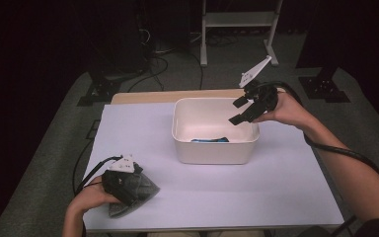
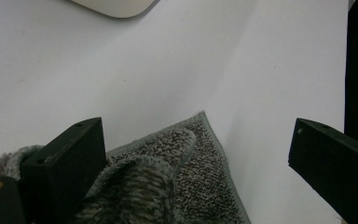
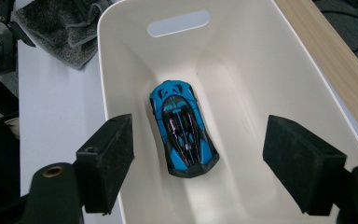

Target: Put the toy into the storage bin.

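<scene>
Two grippers work here: the right gripper (image 1: 242,111) hangs above the white tub (image 1: 215,148) with jaws spread and empty, while the blue toy car (image 3: 183,128) lies on the tub's floor. The left gripper (image 1: 128,190), spread wide, rests over the grey towel (image 2: 177,186). The towel looks soft and light; best pinched at a raised fold.

Light falls from overhead onto the white desk (image 1: 202,197), which is bright and evenly lit while the room behind it sinks into near-black (only cables and a frame leg show dimly). The high view is soft and slightly grainy. The tub (image 3: 307,84) shows mild sheen; shadows are short and soft-edged.
</scene>
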Tool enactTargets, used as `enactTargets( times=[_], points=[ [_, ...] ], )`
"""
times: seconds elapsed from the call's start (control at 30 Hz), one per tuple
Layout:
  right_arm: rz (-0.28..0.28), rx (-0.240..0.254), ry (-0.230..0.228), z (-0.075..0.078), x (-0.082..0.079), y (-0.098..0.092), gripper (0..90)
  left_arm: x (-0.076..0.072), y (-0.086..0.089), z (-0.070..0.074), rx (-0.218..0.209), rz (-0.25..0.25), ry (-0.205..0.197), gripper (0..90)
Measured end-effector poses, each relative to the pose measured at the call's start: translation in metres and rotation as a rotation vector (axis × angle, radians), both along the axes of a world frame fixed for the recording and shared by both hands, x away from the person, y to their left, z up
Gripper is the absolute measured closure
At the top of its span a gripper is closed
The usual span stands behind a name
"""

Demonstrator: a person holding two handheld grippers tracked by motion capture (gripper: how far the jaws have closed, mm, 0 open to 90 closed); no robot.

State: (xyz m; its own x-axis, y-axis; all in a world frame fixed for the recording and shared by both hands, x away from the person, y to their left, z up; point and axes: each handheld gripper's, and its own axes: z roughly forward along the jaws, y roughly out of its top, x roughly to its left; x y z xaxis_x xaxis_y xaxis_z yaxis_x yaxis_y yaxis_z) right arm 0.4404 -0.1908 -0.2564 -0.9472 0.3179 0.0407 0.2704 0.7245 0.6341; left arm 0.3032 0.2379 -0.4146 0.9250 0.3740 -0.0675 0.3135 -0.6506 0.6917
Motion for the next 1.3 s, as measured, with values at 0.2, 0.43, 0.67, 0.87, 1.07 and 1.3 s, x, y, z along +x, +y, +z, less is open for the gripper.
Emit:
enactTargets(
  times=[0.2, 0.43, 0.67, 0.87, 1.07, 1.3],
  points=[
    [-0.029, 0.014, -0.014, 0.005, -0.008, -0.016, 23.2, 0.000, 0.000, 0.001, -0.004, 0.002, -0.001, 3.2],
    [-0.067, 0.029, -0.016, 0.006, -0.016, -0.034, 23.2, 0.000, 0.000, 0.000, -0.005, 0.000, -0.001, 3.1],
    [-0.094, 0.050, -0.020, 0.007, -0.024, -0.051, 23.1, 0.000, -0.001, 0.000, -0.009, 0.000, 0.000, 3.1],
    [-0.125, 0.059, -0.021, 0.005, -0.033, -0.067, 23.0, 0.000, -0.003, -0.001, -0.011, -0.005, 0.001, 3.1],
    [-0.158, 0.071, -0.015, 0.000, -0.040, -0.081, 22.9, 0.000, -0.003, 0.000, -0.011, -0.006, -0.002, 3.1],
    [-0.194, 0.085, -0.005, -0.009, -0.047, -0.096, 22.2, 0.000, -0.002, -0.001, -0.015, -0.001, 0.000, 3.1]
  ],
)
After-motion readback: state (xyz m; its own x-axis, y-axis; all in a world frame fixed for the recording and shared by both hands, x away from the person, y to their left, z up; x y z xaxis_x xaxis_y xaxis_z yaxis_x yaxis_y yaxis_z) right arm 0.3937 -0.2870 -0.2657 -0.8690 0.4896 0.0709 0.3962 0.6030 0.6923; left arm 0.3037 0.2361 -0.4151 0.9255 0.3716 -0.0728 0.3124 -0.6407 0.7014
